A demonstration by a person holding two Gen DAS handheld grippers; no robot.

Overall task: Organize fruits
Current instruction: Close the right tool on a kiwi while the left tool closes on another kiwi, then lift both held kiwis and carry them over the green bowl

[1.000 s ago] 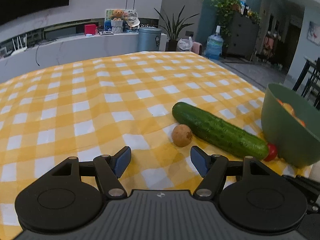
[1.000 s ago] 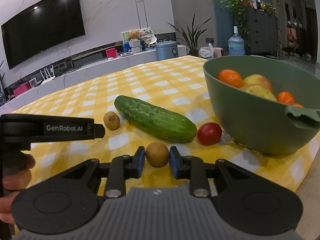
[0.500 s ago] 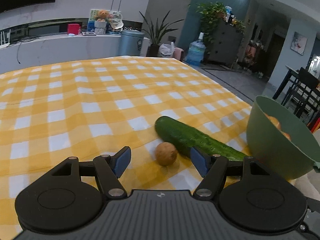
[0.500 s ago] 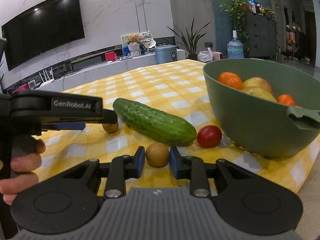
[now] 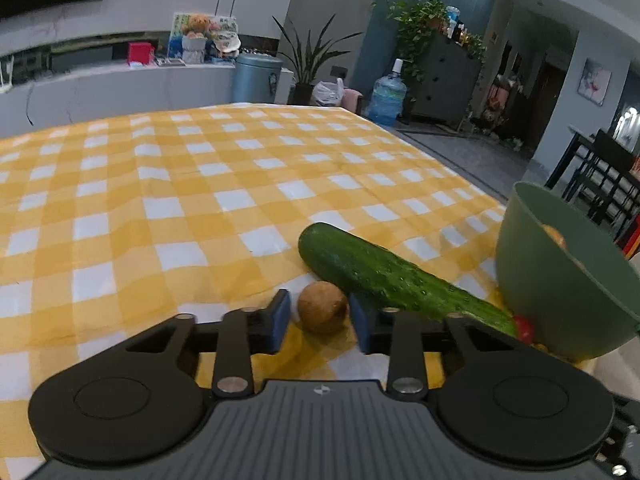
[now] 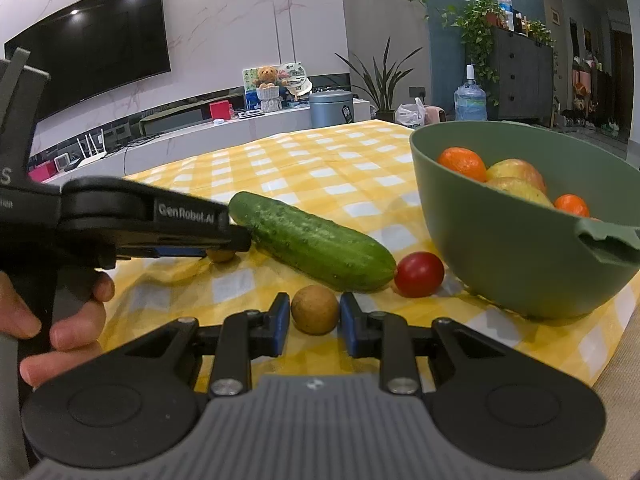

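Observation:
A small round brown fruit (image 5: 322, 307) lies on the yellow checked cloth between the fingers of my left gripper (image 5: 320, 322); the pads stand close on both sides with small gaps. My right gripper (image 6: 313, 323) has its pads against a second brown fruit (image 6: 314, 309), low over the cloth. A cucumber (image 6: 313, 241) lies between the two fruits; it also shows in the left wrist view (image 5: 394, 276). A cherry tomato (image 6: 419, 274) sits beside the green bowl (image 6: 500, 248), which holds oranges and apples.
The left gripper body and the person's hand (image 6: 60, 320) fill the left of the right wrist view. The table's edge runs just right of the bowl (image 5: 560, 296). Checked cloth (image 5: 160, 200) stretches away beyond the cucumber.
My left gripper has moved forward and right to the brown fruit and narrowed around it. The right gripper has stayed on its brown fruit.

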